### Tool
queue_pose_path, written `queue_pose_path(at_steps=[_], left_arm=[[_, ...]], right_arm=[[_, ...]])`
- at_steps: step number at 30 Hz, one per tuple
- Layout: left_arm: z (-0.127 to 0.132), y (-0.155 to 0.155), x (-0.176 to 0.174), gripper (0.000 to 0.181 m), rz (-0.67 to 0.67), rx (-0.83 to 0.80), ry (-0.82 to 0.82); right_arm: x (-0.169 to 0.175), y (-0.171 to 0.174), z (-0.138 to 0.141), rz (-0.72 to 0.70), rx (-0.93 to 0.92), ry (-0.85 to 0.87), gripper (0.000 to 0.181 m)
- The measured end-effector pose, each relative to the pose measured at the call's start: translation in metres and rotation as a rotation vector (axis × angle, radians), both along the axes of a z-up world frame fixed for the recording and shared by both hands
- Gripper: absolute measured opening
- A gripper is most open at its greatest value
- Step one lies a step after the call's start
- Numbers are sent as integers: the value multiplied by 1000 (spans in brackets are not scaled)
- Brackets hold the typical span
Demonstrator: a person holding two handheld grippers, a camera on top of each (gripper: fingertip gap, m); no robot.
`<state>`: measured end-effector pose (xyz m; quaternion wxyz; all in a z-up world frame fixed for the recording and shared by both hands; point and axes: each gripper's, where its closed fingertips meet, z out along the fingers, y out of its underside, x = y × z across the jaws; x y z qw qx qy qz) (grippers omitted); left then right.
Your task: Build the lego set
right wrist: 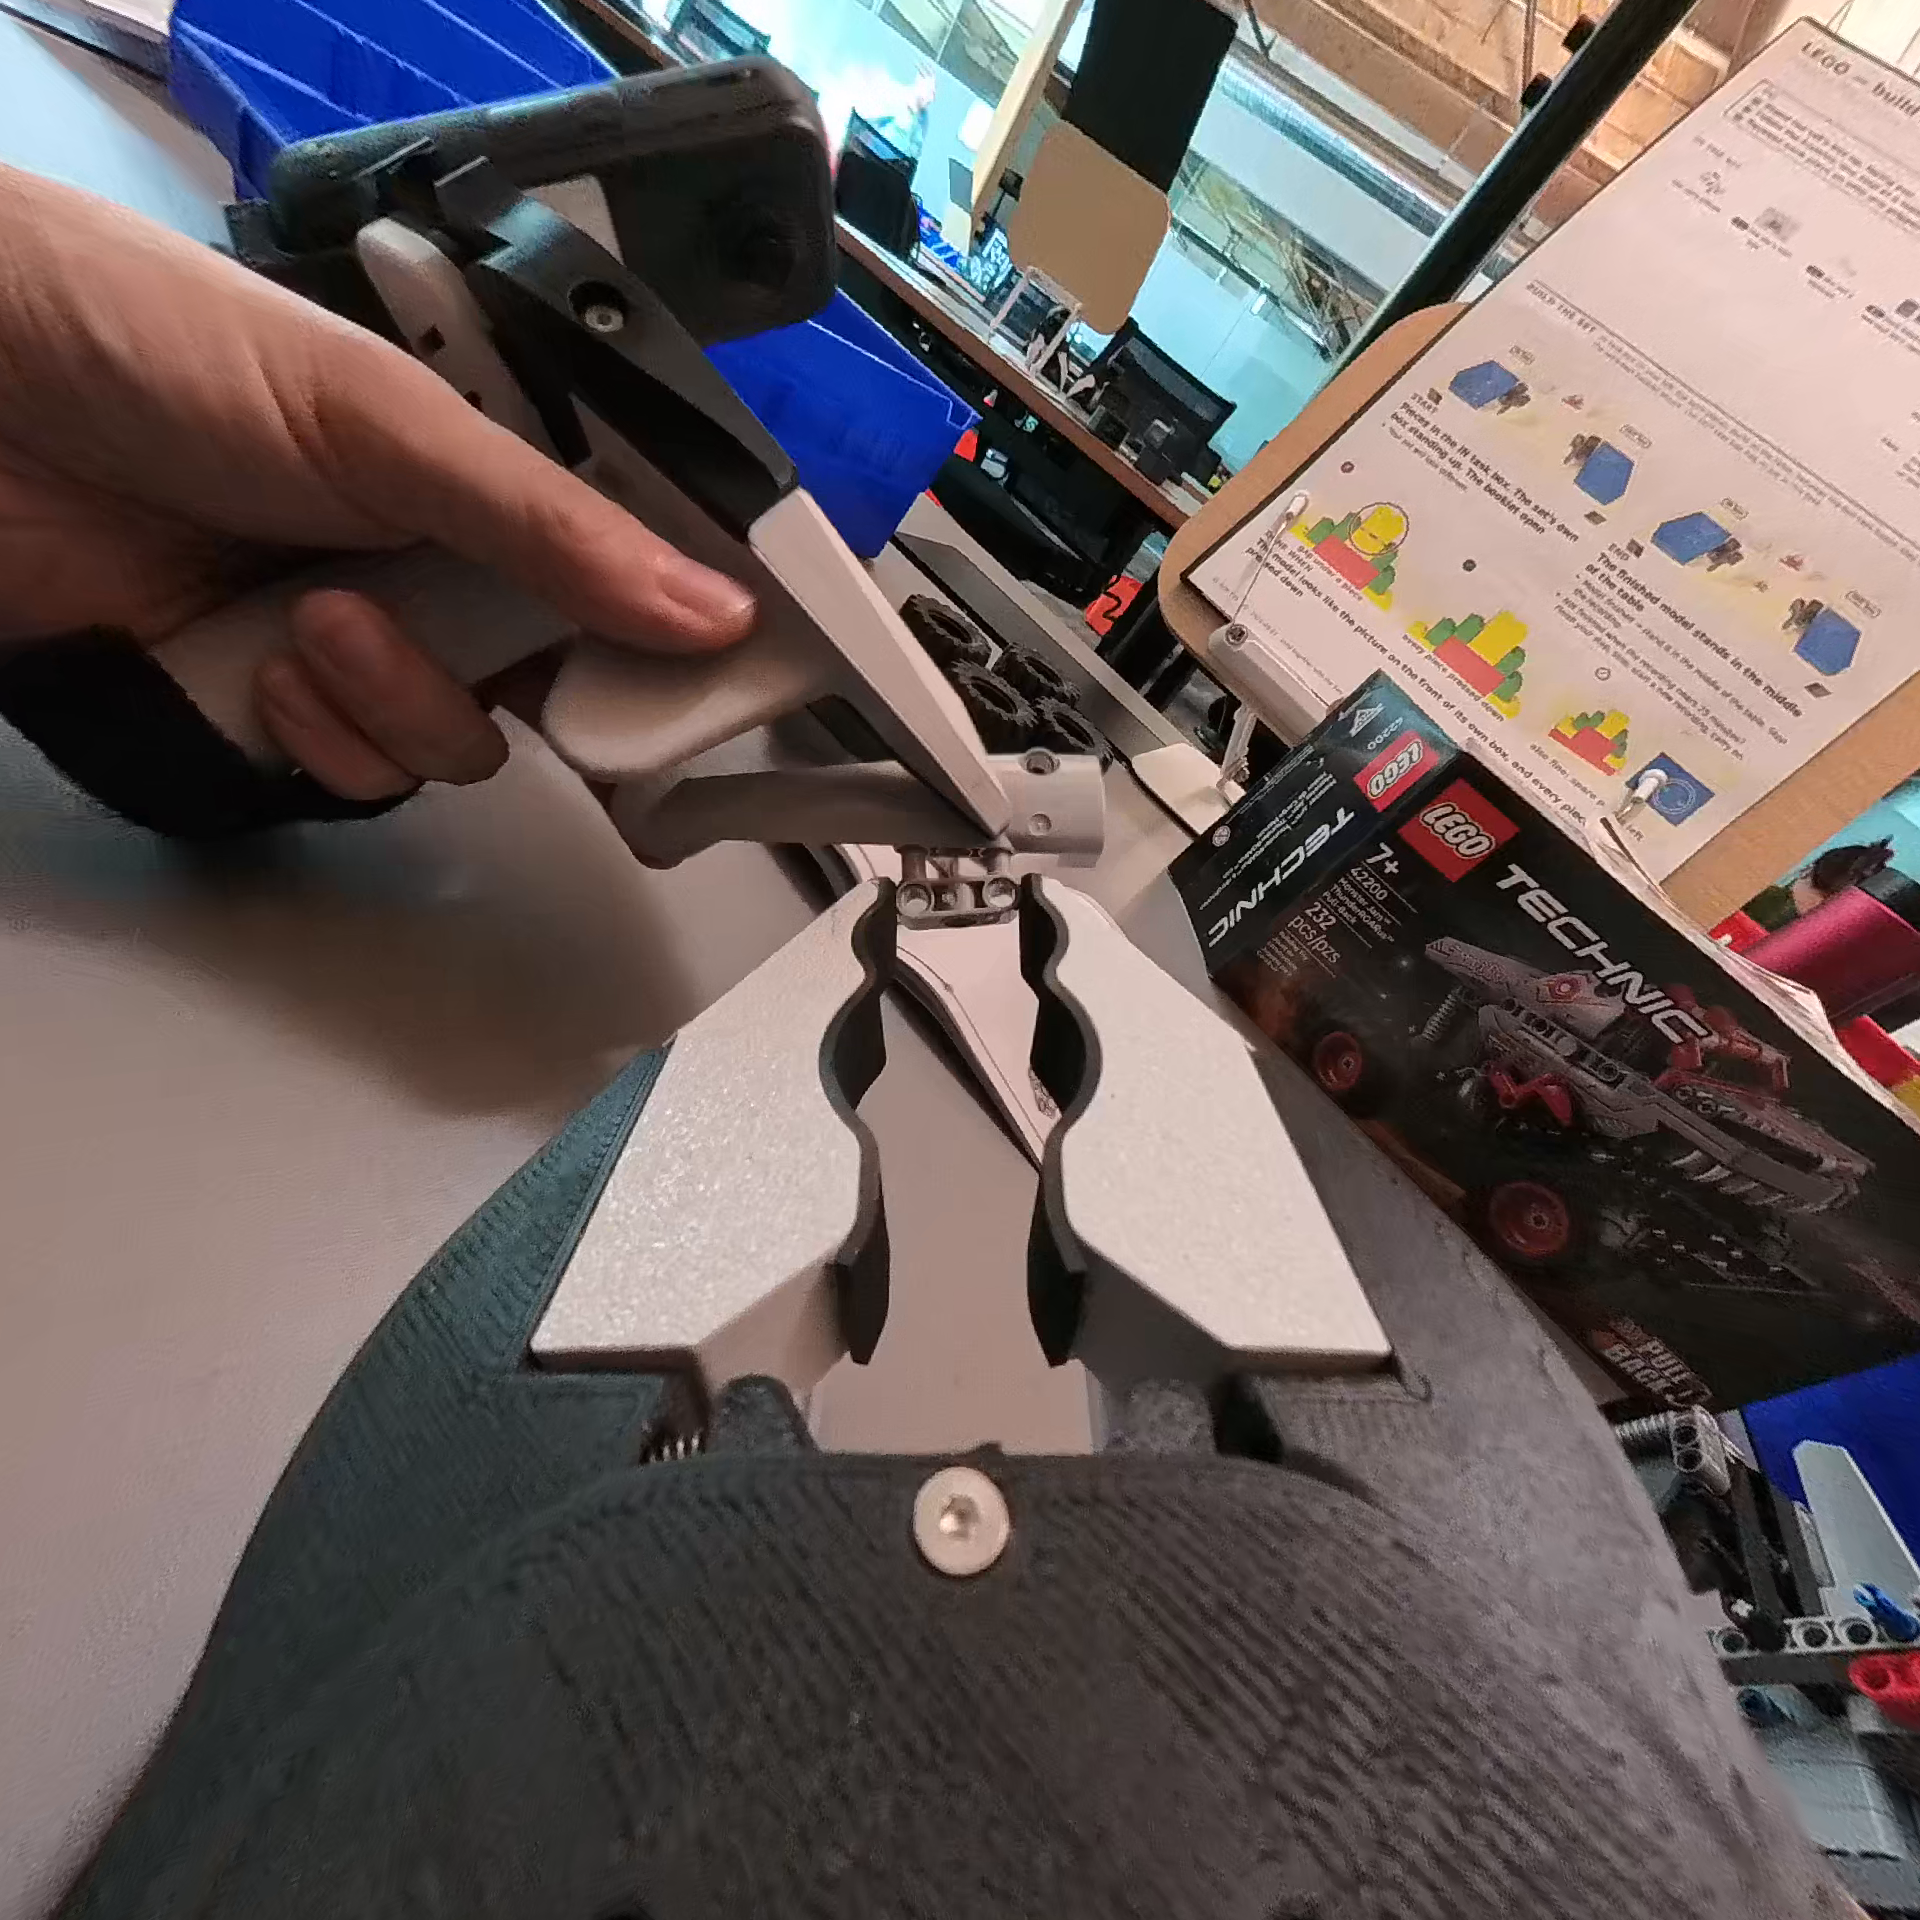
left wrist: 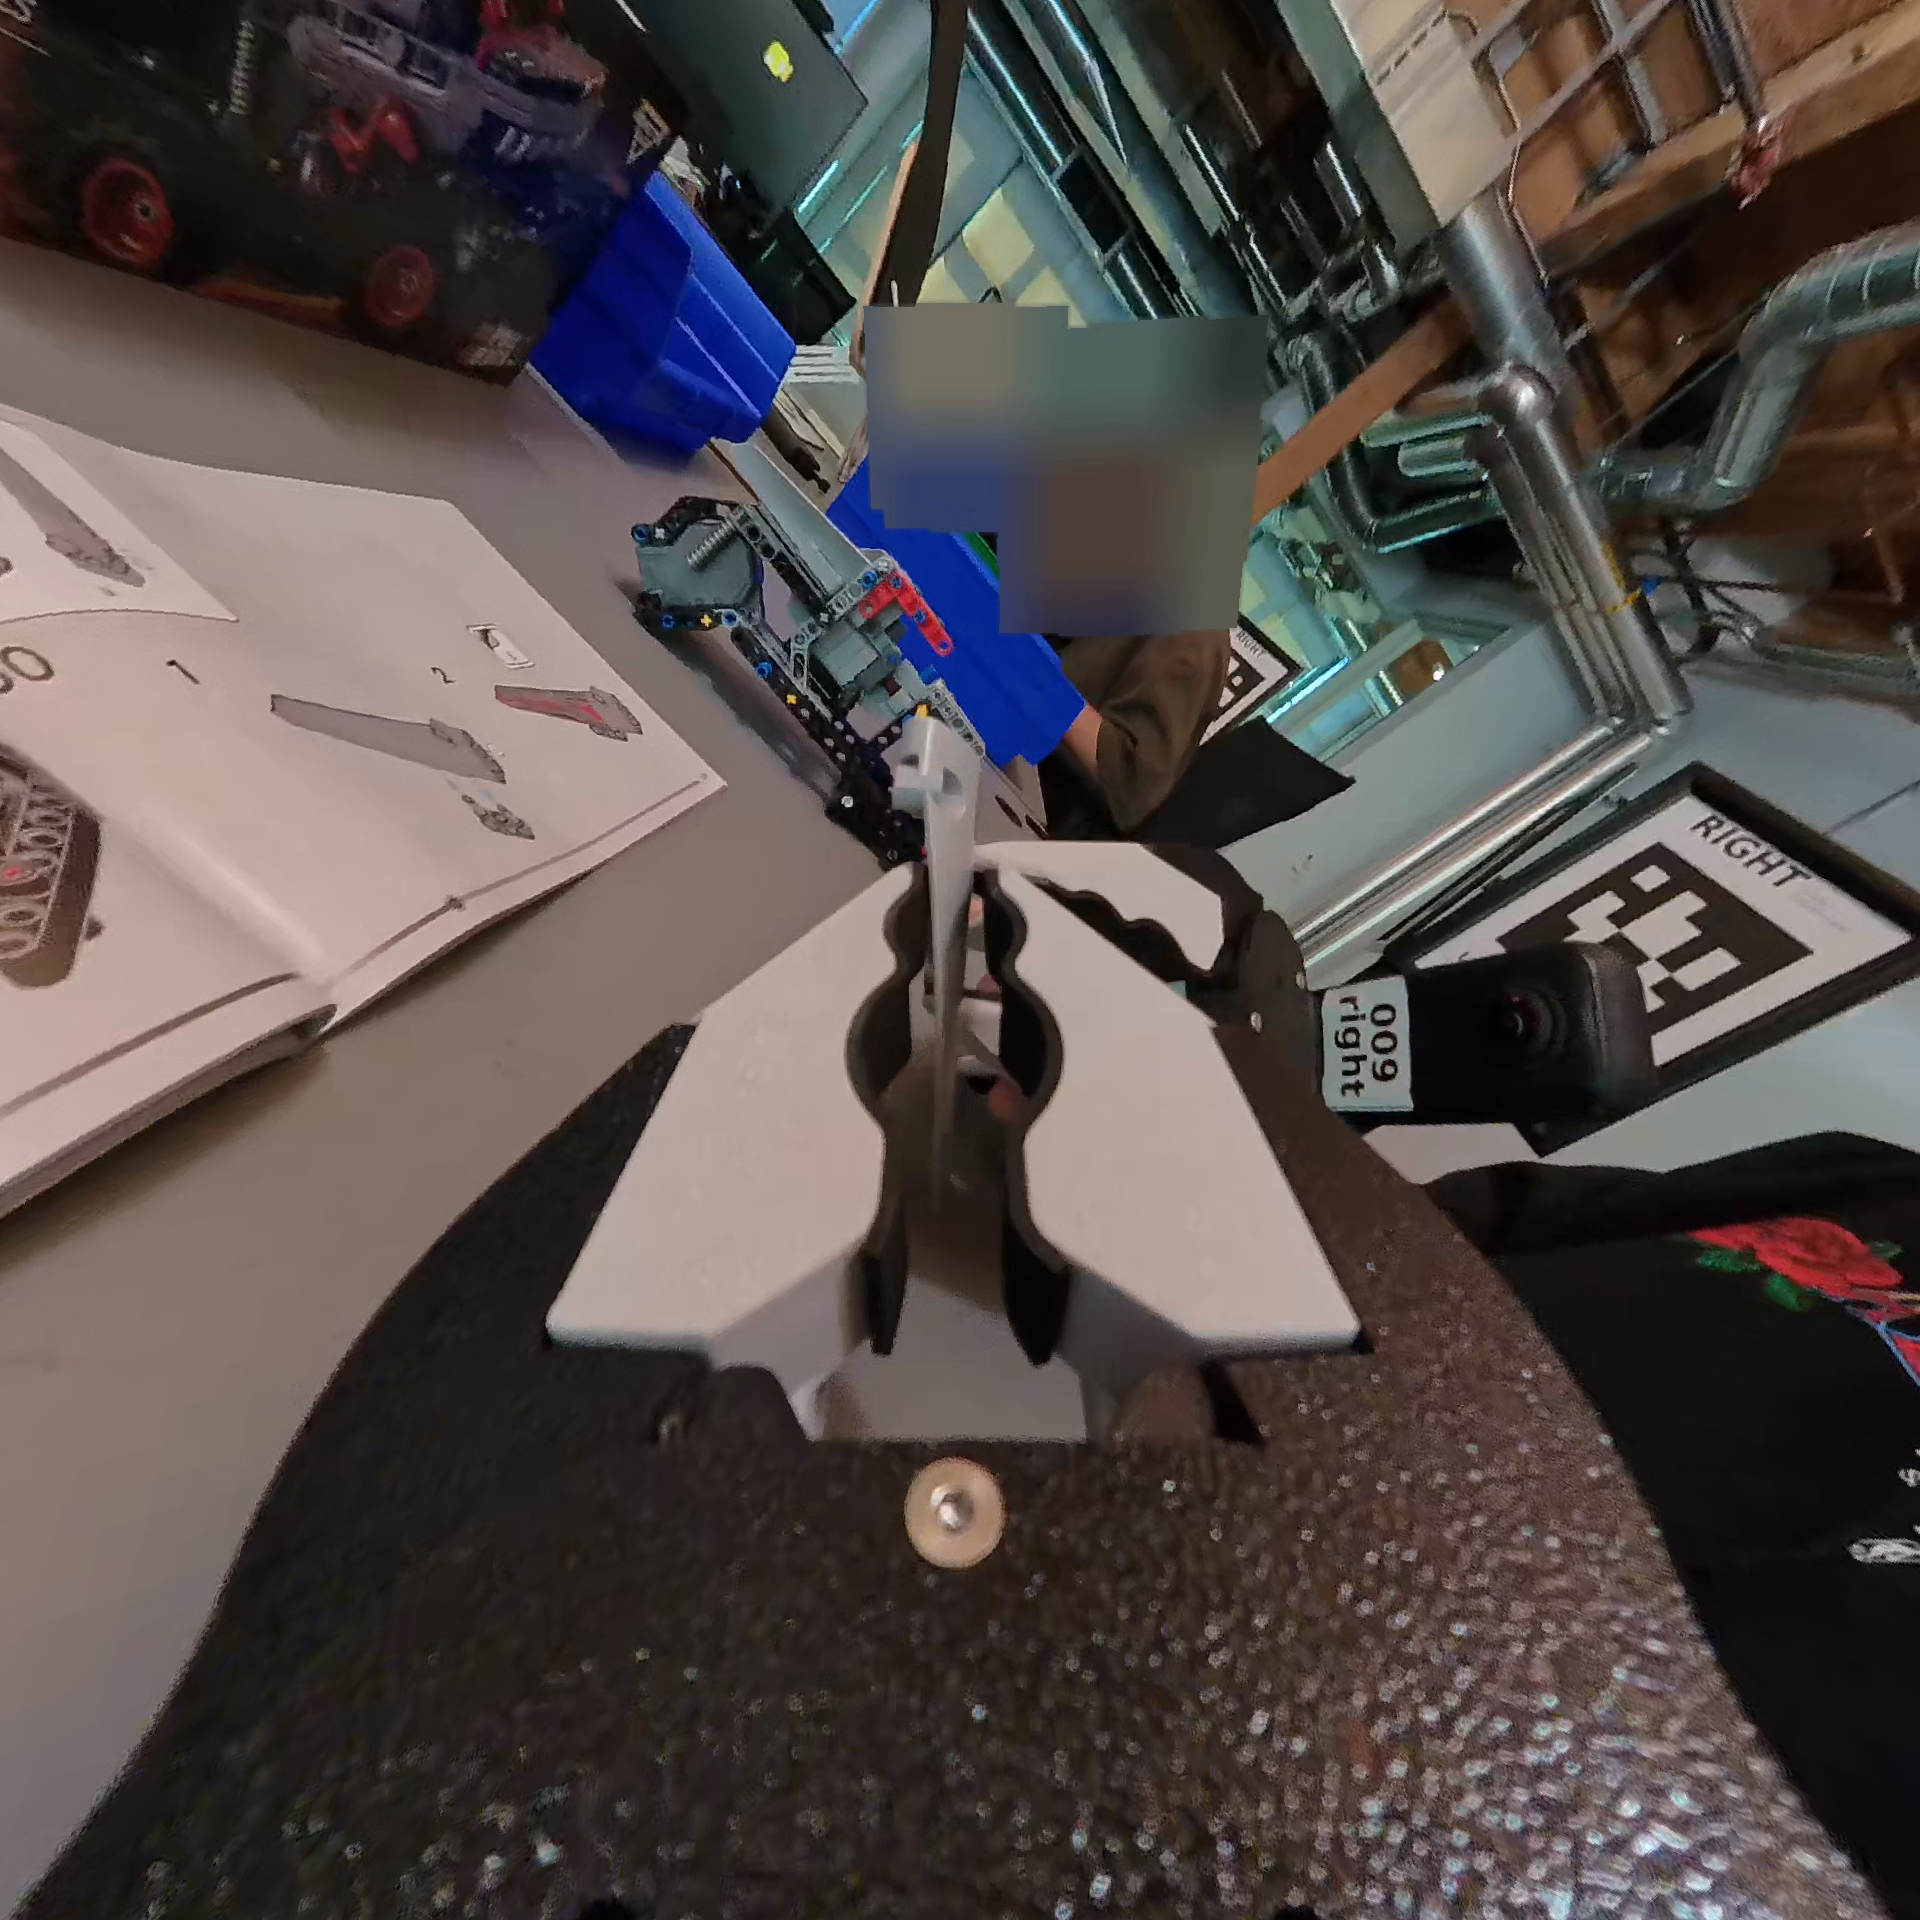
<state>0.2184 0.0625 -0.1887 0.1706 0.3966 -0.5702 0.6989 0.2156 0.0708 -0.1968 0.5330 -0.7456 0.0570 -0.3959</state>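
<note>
Left gripper [left wrist: 951, 883], L wrist view: fingers nearly closed, pinching a thin light-grey panel [left wrist: 943, 821] edge-on. Part-built model [left wrist: 790, 623] sits on table beyond, w/ open booklet [left wrist: 312, 727].

R wrist view: right gripper [right wrist: 951, 902] clamps small grey connector [right wrist: 953, 896] at fingertips, just under panel's end. Step, I'd judge: mating connector to panel; next needs pins aligned, then a firm push.

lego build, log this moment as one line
left gripper: shut on grey panel | right gripper: shut on small grey connector | pieces meeting at tips | chassis on table
</note>
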Motion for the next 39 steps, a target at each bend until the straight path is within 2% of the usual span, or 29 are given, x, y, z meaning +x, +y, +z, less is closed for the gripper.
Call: queue_pose_path(at_steps=[6, 13, 15, 23, 28, 33, 39], left_arm=[[-1, -1, -4, 18, -46, 47, -22], [-13, 18, -13, 10, -126, 211, -50], [-16, 17, -17, 4, -157, 217, -48], [-26, 18, -22, 5, -195, 232, -5], [-31, 16, -17, 5, -147, 295, -52], [-30, 11, -9, 6, -55, 256, -39], [-36, 11, -11, 6, -76, 263, 7]], right_arm=[[-2, 0, -3, 27, 1, 6, 23], [-9, 4, -9, 83, -41, 6, 23], [-11, 6, -12, 99, -63, -2, 23], [-14, 11, -20, 122, -106, 27, 23], [-8, 9, -24, 72, -123, 58, 22], [0, 5, -22, 8, -87, 109, 22], [-1, 7, -27, 30, -132, 90, 21]])
